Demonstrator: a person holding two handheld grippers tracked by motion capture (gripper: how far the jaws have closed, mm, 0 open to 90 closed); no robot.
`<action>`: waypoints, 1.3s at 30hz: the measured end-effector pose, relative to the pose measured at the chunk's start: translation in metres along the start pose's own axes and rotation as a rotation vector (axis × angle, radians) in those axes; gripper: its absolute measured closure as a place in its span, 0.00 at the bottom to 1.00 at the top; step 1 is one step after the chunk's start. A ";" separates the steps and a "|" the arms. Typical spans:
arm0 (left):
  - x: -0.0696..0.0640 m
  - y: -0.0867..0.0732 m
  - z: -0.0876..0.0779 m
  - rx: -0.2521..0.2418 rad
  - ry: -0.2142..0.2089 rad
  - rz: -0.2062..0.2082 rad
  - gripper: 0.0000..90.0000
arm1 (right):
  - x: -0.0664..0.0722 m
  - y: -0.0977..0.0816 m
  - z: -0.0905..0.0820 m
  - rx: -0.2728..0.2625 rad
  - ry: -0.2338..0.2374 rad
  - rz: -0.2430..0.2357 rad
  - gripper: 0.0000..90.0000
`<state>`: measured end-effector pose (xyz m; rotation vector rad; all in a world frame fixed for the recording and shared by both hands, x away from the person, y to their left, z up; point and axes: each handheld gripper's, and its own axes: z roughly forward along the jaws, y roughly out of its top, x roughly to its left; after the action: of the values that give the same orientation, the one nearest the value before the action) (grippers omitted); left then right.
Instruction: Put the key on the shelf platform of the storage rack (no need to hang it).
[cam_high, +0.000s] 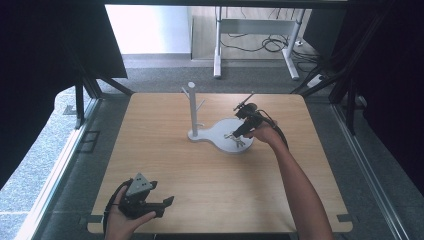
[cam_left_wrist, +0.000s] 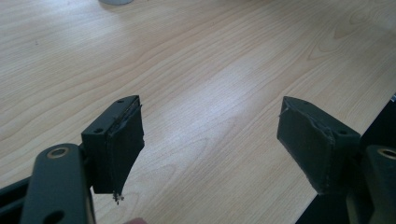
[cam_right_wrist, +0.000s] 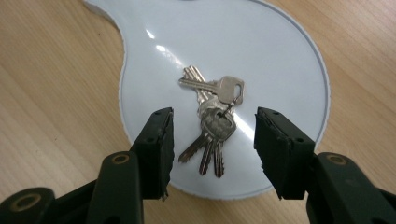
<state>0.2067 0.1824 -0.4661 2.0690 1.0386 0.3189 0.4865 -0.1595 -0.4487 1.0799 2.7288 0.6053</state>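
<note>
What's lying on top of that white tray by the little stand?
A bunch of keys lies on the white tray, between the right gripper open jaws and untouched. The tray surface beneath the keys is covered.

We see a bunch of silver metal keys (cam_right_wrist: 212, 119) on a ring, lying flat on the round dish part of the glossy white stand base (cam_right_wrist: 289, 70) that carries it, nearer that base's front rim than its middle. The keys fan out: two blades point toward the rim, others toward the base's narrow neck. On the table, the base (cam_high: 220, 131) sits right of centre, toward the far edge.
</note>
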 end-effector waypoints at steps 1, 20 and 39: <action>0.000 0.000 0.000 0.002 0.001 0.002 0.26 | 0.001 -0.006 -0.005 -0.013 0.005 -0.003 0.52; -0.006 0.001 0.007 0.029 0.006 0.016 0.26 | 0.013 -0.087 -0.037 -0.093 0.047 -0.010 0.50; -0.013 0.003 0.013 0.040 -0.010 0.033 0.26 | 0.031 -0.153 -0.050 -0.133 0.046 0.006 0.49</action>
<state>0.2067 0.1646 -0.4712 2.1233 1.0139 0.3067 0.3548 -0.2553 -0.4672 1.0557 2.6795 0.8093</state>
